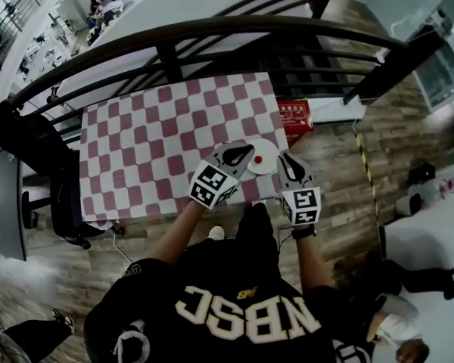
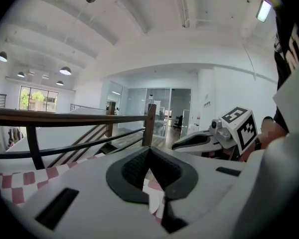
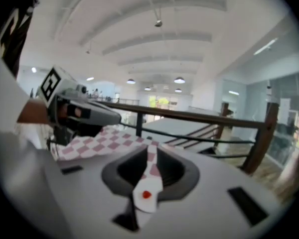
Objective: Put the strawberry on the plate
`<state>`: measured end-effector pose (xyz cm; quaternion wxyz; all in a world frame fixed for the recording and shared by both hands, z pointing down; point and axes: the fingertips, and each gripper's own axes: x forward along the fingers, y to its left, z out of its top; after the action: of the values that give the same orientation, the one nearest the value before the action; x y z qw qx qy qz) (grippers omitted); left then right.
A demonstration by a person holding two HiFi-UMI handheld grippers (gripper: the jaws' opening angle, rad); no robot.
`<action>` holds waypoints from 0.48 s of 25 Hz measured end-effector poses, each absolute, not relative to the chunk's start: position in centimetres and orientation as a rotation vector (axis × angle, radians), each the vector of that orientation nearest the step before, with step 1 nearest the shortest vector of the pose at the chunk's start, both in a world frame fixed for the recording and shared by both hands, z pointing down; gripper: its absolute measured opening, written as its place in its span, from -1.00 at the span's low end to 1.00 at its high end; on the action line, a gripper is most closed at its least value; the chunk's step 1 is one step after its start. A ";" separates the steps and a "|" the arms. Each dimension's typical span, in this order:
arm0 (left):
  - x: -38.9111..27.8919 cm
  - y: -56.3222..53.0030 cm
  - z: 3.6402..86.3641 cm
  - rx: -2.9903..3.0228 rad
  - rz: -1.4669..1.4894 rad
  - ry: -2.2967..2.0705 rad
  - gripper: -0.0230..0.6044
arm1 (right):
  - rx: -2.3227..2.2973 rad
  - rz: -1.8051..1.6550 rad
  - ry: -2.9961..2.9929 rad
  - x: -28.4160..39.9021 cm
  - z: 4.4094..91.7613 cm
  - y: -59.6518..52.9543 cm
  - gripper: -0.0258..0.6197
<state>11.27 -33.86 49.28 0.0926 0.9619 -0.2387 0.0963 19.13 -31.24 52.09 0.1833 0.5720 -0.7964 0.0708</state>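
Red-and-white checked cloth covers the surface; both grippers are raised over its near right part, and the strawberry is on the plate.

Left gripper hangs over the cloth just left of the plate, its jaws clenched tip to tip on nothing, with cloth showing through the slot behind the tips. White plate lies near the cloth's right edge. The strawberry sits about mid-plate, and neither gripper touches it. Right gripper hangs just right of the plate, its jaws a narrow slit apart and empty, with plate and strawberry showing below through the slit. Dark railing runs beyond the surface, and a red box stands on the wooden floor.
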 end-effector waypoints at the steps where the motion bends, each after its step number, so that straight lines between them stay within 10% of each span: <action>1: 11.2 -33.7 48.7 2.851 0.263 -0.719 -0.88 | 1.684 0.228 -2.249 19.5 51.4 -30.9 -0.73; 12: 9.1 -32.9 43.0 2.840 0.027 -1.003 -0.88 | 2.196 0.232 -2.163 23.0 45.9 -26.8 -0.86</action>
<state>9.12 -32.89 42.96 0.0648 0.9409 -0.3324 0.0091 22.97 -26.78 45.88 0.0251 0.7103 -0.6995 0.0749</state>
